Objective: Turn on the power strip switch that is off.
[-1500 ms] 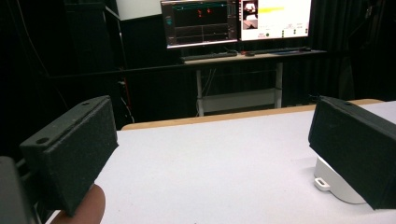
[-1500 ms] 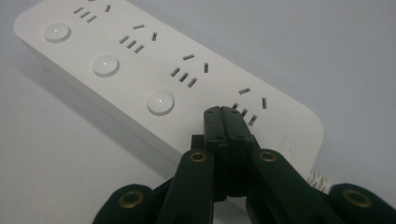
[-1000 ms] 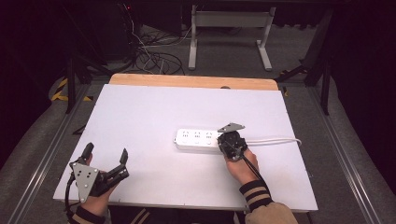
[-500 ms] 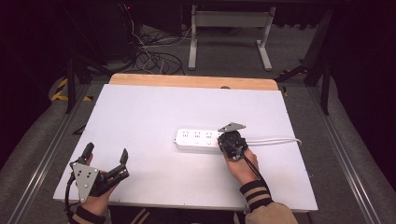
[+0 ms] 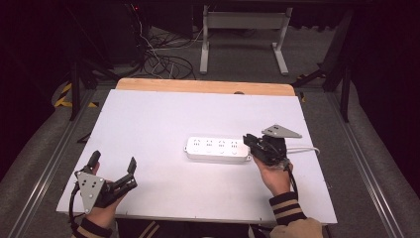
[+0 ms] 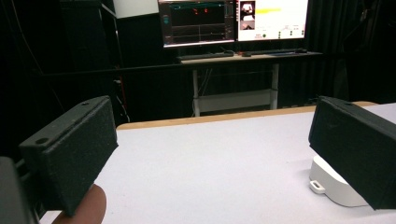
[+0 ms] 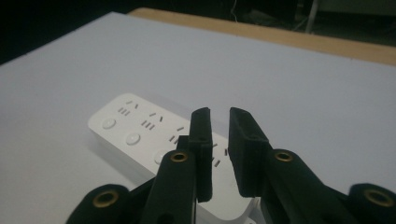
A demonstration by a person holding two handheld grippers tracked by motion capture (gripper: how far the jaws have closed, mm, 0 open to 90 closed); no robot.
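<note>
The power strip (image 5: 218, 149) lies flat on the white table (image 5: 163, 114), right of centre in the high view, its sockets facing up and its white cable (image 5: 303, 148) running off toward the right edge. Starting at the lower left of that frame, I see my left gripper (image 5: 113, 165) parked near the table's front edge, just where it sat a second ago; its jaws stand wide apart with nothing between them, and in the left gripper view only bare table shows in the gap, with the near end of the strip (image 6: 334, 183) peeking from behind one jaw at the lower right. Moving right, the change is in my right gripper (image 5: 250, 143): a second ago it was down on the strip's right end, and now it has pulled back a little toward the cable side. Its jaws have just been opening; in the right gripper view they show a narrow slit between the pads, and nothing is caught there, the strip's socket face (image 7: 140, 128) lying below and beyond the tips. I judge this as a release: the strip is set down where I wanted it, and my right hand is free to draw off
</note>
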